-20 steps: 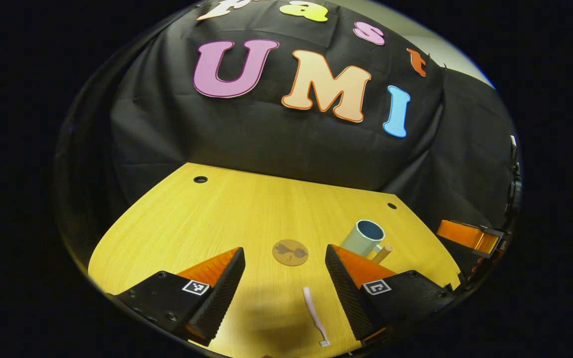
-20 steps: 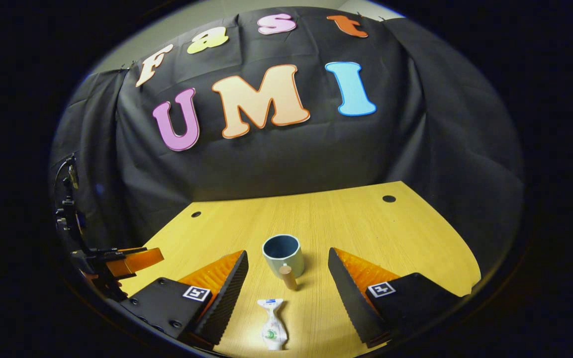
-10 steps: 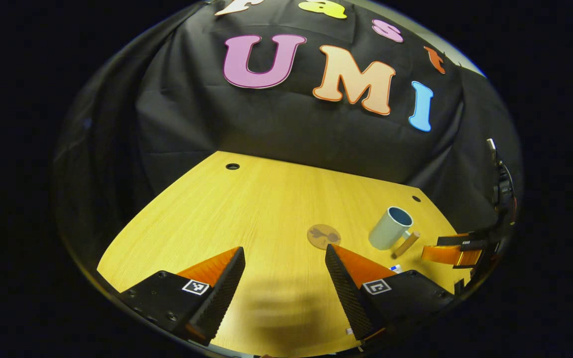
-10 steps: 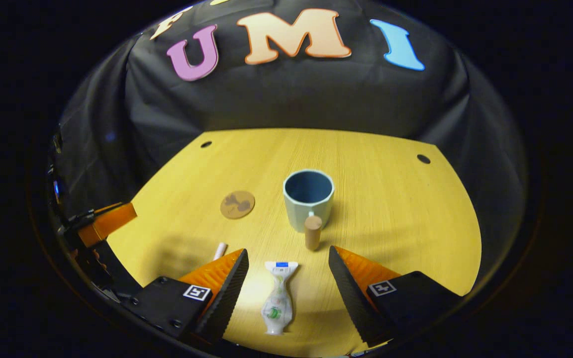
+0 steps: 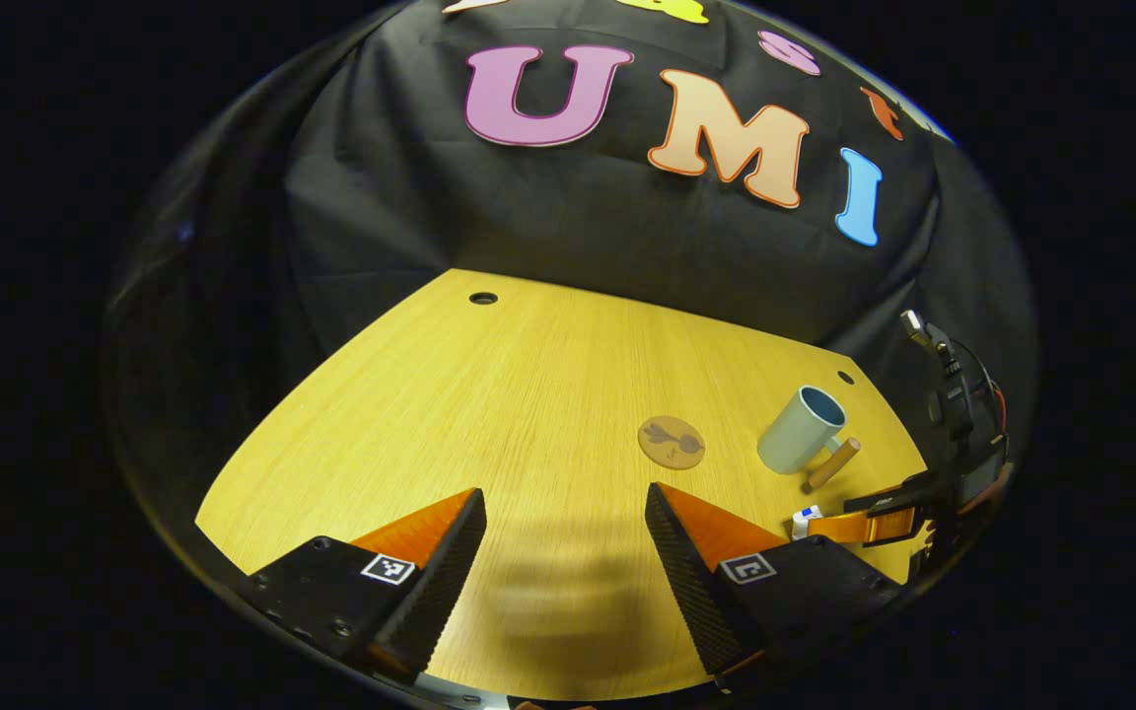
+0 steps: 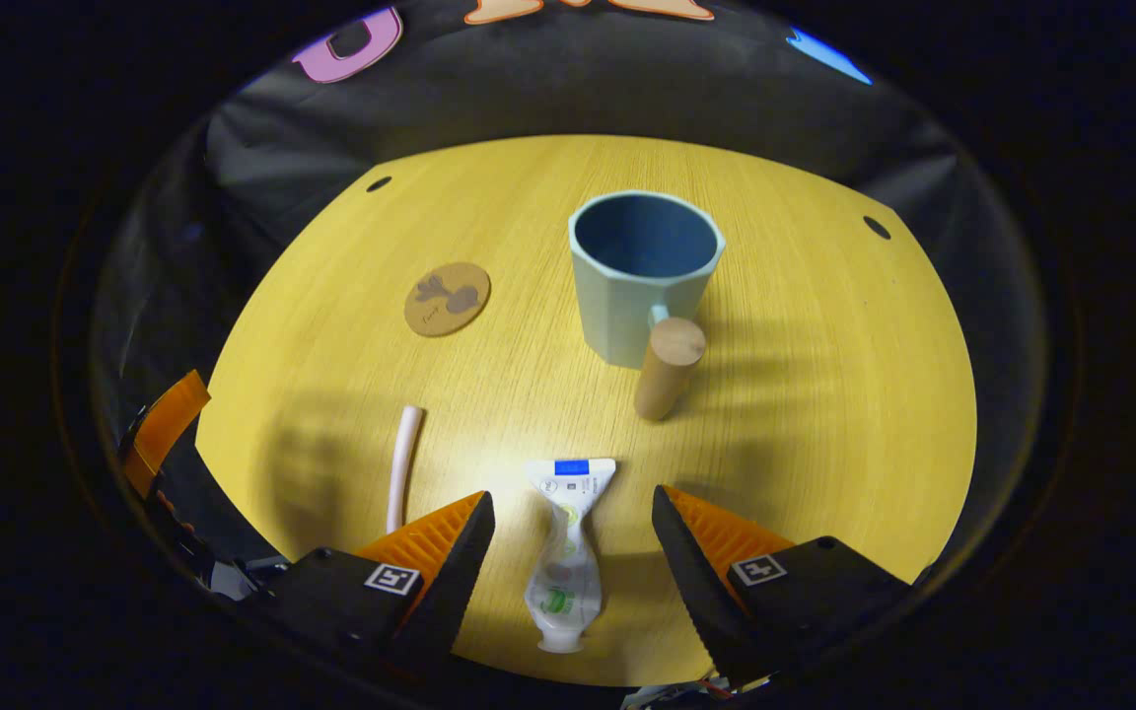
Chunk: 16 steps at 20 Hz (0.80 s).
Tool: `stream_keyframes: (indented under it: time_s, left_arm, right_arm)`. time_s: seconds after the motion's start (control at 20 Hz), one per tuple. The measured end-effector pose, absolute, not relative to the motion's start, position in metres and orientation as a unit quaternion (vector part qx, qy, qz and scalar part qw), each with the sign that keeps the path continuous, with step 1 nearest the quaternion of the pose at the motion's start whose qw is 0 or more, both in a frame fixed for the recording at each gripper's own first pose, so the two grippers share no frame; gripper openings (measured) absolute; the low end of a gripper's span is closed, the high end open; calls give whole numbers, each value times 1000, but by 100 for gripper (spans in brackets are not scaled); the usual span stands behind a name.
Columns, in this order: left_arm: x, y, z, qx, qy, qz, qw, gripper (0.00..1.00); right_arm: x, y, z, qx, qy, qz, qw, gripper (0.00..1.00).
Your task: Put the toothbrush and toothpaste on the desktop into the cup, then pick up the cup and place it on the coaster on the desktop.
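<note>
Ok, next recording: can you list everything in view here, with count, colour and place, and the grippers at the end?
cup: one, pale green outside and blue inside, with a wooden handle, upright on the far middle of the table.
coaster: one, round and brown with a dark picture, flat on the table, left of the cup and apart from it.
toothpaste: one, white tube, flat on the near table, lying between the right gripper's open fingers.
toothbrush: one, pale pink, flat on the table left of the toothpaste.
table: one, yellow wood grain.
left gripper: one, black and orange, open over bare table.
right gripper: one, black and orange, open around the toothpaste.
</note>
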<state>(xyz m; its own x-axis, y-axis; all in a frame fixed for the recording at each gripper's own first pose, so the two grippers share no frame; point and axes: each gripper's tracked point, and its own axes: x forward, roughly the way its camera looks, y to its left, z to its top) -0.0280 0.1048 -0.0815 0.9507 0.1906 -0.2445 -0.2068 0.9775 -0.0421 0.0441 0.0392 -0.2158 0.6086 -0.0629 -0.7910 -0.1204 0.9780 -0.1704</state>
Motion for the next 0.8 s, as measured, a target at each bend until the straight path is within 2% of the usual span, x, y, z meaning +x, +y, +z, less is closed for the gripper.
stream_keyframes:
  time_s: [0.05, 0.1, 0.2, 0.25, 0.3, 0.35, 0.5, 0.65, 0.7, 0.75, 0.8]
  left_arm:
    - [-27, 106, -86, -36, 128, 102, 986, 96]
    - [-26, 106, -90, -37, 134, 103, 985, 95]
    - [-24, 107, -97, -36, 145, 104, 983, 96]
    - [-23, 108, -98, -35, 150, 104, 983, 96]
    - [-21, 108, -100, -33, 153, 103, 982, 96]
    - [-22, 109, -101, -33, 155, 104, 982, 95]
    - [-20, 110, -106, -35, 164, 102, 981, 95]
    - [-16, 112, -111, -34, 170, 104, 979, 96]
    - [-14, 113, -111, -34, 171, 105, 979, 96]
    - [-14, 113, -112, -34, 173, 106, 979, 95]
    - [-13, 113, -113, -33, 174, 106, 978, 95]
  right_arm:
    - [45, 38, -219, -110, 448, 13, 887, 98]
    - [45, 36, -221, -112, 454, 9, 884, 89]
    - [46, 35, -227, -109, 467, 2, 877, 92]
    - [47, 33, -231, -109, 474, -2, 874, 86]
    - [48, 31, -234, -107, 481, -8, 870, 87]
    - [49, 31, -237, -104, 487, -13, 867, 82]
    - [47, 32, -241, -94, 498, -21, 862, 48]
    - [46, 33, -245, -90, 507, -23, 857, 48]
    - [48, 32, -247, -93, 510, -24, 855, 43]
    - [48, 34, -248, -92, 509, -25, 856, 47]
    - [48, 34, -250, -91, 511, -27, 854, 37]
